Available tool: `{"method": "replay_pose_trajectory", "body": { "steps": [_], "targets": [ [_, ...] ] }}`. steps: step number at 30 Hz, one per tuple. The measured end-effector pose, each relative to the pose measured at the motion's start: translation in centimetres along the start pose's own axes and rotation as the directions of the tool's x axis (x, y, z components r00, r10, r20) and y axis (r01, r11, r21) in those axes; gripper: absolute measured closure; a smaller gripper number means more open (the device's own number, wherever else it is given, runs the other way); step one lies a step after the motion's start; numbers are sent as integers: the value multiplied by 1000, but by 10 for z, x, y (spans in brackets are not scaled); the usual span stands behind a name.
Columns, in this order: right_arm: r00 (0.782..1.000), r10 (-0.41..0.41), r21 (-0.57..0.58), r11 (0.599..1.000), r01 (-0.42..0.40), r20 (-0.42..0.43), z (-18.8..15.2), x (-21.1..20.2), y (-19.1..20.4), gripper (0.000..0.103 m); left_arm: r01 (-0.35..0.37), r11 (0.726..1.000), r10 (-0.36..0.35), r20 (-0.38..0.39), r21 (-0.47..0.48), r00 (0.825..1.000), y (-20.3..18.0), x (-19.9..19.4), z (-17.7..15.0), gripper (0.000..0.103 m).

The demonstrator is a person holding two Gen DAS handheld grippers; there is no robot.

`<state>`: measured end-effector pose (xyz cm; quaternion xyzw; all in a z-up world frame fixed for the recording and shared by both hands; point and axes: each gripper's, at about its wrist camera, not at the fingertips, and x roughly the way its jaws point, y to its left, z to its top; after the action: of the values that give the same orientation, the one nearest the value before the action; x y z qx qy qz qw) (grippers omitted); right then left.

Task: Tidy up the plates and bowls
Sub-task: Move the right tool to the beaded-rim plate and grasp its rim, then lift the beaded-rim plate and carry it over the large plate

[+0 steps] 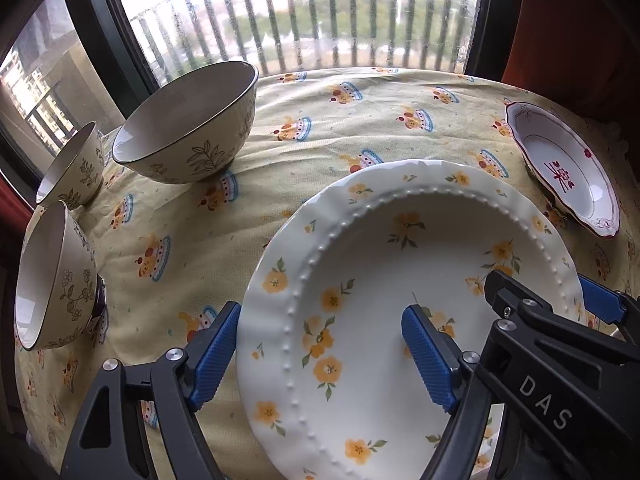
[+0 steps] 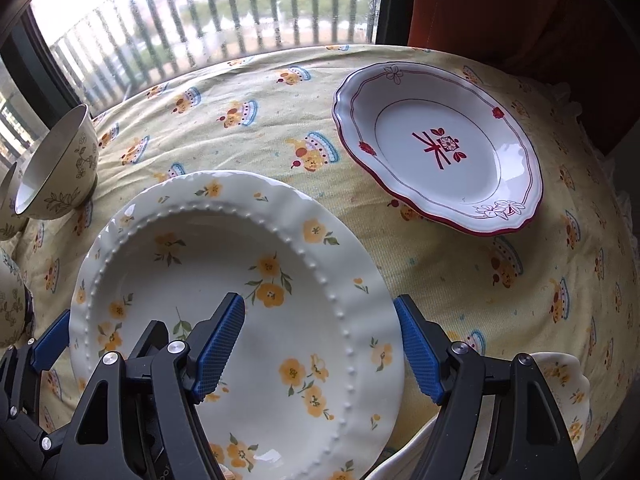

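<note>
A white plate with yellow flowers (image 1: 360,320) (image 2: 224,288) lies near the front of the table. My left gripper (image 1: 320,356) is open, its jaws straddling the plate's left rim. My right gripper (image 2: 320,352) is open, straddling the plate's right rim; it also shows in the left wrist view (image 1: 552,312). A red-trimmed white plate (image 1: 564,168) (image 2: 440,148) lies at the far right. A large cream bowl (image 1: 188,124) (image 2: 56,168) and two smaller cream bowls (image 1: 72,164) (image 1: 52,276) stand at the left.
The table has a yellow patterned cloth (image 1: 320,120) (image 2: 500,300). A window with a railing (image 1: 300,16) runs behind it. Another yellow-flowered dish (image 2: 564,392) shows at the front right edge.
</note>
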<state>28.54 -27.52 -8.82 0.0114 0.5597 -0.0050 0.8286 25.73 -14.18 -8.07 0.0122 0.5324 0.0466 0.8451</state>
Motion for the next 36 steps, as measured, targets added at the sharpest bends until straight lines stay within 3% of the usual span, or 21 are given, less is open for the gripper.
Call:
{"method": "replay_pose_trajectory", "body": {
  "steps": [6,14,16,20,23,29,36],
  "targets": [
    [999,52,-24,998,-53,-13,-5,-4,23,25,15,999,-15,-8,-33,1000,30,-2,-5,24],
    [997,73,-34,997,-73,-17,-10,-6,22,42,30,999,-30,-3,-15,1000,38,-3,-8,30],
    [998,68,-58,996,-69,-16,-11,-6,23,43,23,999,-24,-27,-44,999,42,0,-6,40],
    [1000,14,-124,992,-14,-2,-14,-4,32,44,23,997,-26,-38,-73,999,44,3,-4,40],
    [1000,-3,-111,994,3,-8,-12,-2,34,41,1,1000,-1,-30,-23,1000,37,5,-6,35],
    [999,-32,-76,997,31,-16,-10,-1,35,40,-10,995,5,-46,-98,999,40,8,-1,38],
    [998,-39,-71,997,36,-43,-11,-5,37,40,-11,995,6,-45,-100,999,44,-2,2,38]
  ]
}}
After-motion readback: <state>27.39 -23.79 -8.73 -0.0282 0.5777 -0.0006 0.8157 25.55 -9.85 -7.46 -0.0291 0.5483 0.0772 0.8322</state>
